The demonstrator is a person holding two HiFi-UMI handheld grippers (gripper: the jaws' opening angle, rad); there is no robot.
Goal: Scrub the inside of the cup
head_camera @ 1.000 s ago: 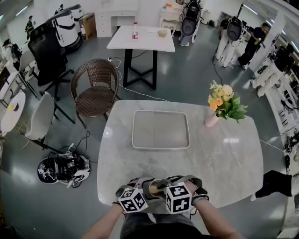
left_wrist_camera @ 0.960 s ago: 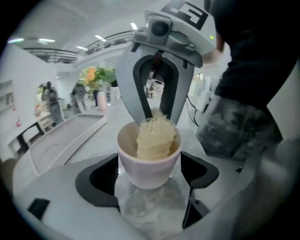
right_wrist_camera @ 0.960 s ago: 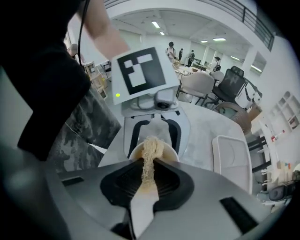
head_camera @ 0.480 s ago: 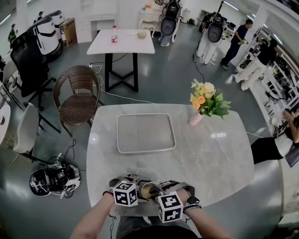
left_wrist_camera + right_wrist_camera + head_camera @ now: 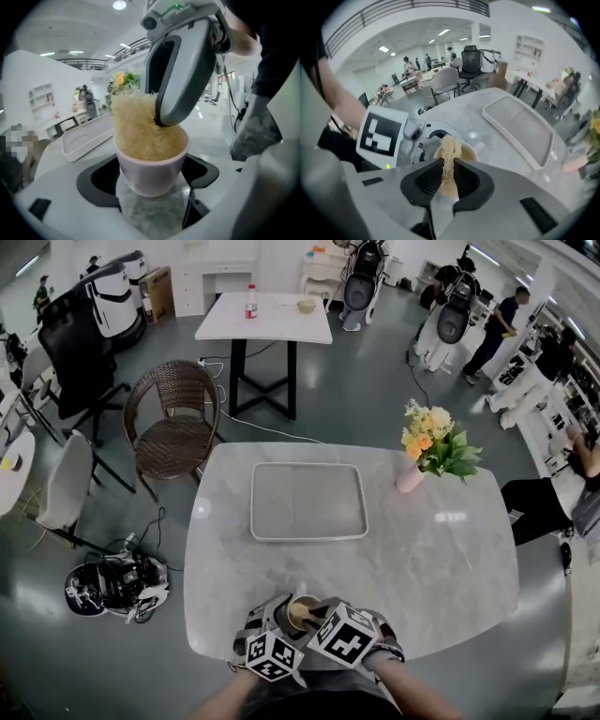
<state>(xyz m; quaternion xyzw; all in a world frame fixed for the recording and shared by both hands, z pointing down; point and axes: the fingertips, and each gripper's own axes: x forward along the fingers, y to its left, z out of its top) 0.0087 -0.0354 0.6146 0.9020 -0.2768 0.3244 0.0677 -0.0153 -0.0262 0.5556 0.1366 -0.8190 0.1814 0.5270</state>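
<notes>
Left tongs (image 5: 151,177): closed on the cup (image 5: 149,171), one dark pad pressed to each side of its wall, holding it upright just above the counter (image 5: 431,559).
Cup: pale, at the counter's 6 o'clock edge in the head view, between the two marker cubes.
Scrubber (image 5: 136,124): a tuft of straw-coloured fibres filling the cup's mouth and standing up above its rim.
Right tongs (image 5: 449,176): pinched shut on the scrubber's upper part, reaching into the cup's mouth from 1 o'clock in the left gripper view.
Tray (image 5: 307,537): pale, rectangular, at 12 o'clock from the cup, well apart from it.
Flowers (image 5: 436,448): yellow and orange, in a pink vase (image 5: 410,476) at 2 o'clock from the tray.
Chair (image 5: 175,418): brown wicker, on the floor past the counter's 11 o'clock corner.
Table (image 5: 265,317): white, farther off at 12 o'clock.
</notes>
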